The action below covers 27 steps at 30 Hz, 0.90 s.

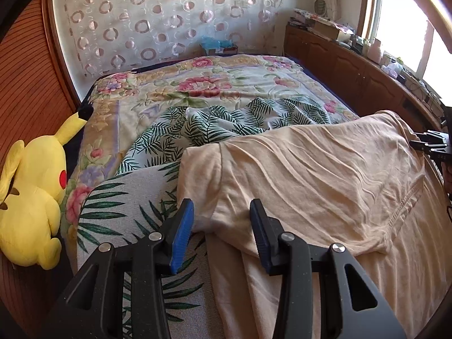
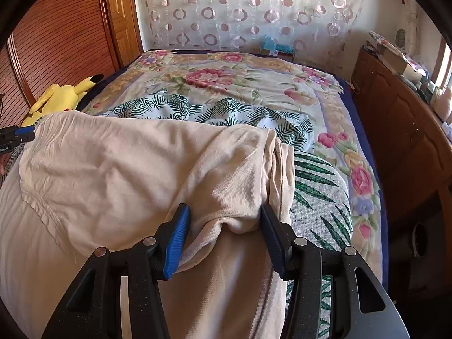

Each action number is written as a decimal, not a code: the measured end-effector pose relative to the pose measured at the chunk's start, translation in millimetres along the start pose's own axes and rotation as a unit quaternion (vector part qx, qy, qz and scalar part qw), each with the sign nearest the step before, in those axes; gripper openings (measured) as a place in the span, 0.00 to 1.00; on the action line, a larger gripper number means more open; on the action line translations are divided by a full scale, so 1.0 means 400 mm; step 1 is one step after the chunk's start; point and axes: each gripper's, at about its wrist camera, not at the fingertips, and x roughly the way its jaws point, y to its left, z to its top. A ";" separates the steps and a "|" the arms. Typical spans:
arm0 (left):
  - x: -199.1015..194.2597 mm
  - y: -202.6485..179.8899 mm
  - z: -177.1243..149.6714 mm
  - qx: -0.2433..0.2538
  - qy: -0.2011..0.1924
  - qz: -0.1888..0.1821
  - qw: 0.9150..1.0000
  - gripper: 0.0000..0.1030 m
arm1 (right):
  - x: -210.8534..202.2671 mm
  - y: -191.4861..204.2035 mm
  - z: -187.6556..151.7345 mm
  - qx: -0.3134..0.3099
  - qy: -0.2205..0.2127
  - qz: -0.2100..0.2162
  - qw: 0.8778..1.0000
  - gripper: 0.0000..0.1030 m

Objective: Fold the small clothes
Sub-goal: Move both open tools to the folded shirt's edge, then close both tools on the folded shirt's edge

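Both grippers, left gripper and right gripper, stand open around the beige shirt; closing shallow, the fold may slip out.

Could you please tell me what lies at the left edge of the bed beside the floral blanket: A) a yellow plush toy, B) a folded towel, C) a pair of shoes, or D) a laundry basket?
A: a yellow plush toy with a red cheek lies beside the floral blanket.

Bright daylight floods from the overexposed window far right of the jaws; fisheye edges bend, corners dark.
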 end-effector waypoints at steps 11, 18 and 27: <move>-0.058 0.007 0.008 0.002 -0.035 0.025 0.999 0.07 | 0.007 -0.006 -0.003 -0.004 -0.006 0.002 1.000 0.51; -0.036 0.029 0.010 -0.025 -0.013 0.019 0.999 0.83 | 0.011 -0.009 -0.003 -0.005 -0.007 0.003 1.000 0.51; 0.014 0.047 -0.002 -0.047 0.016 0.006 0.999 0.83 | 0.016 -0.011 0.002 -0.009 -0.005 0.003 1.000 0.51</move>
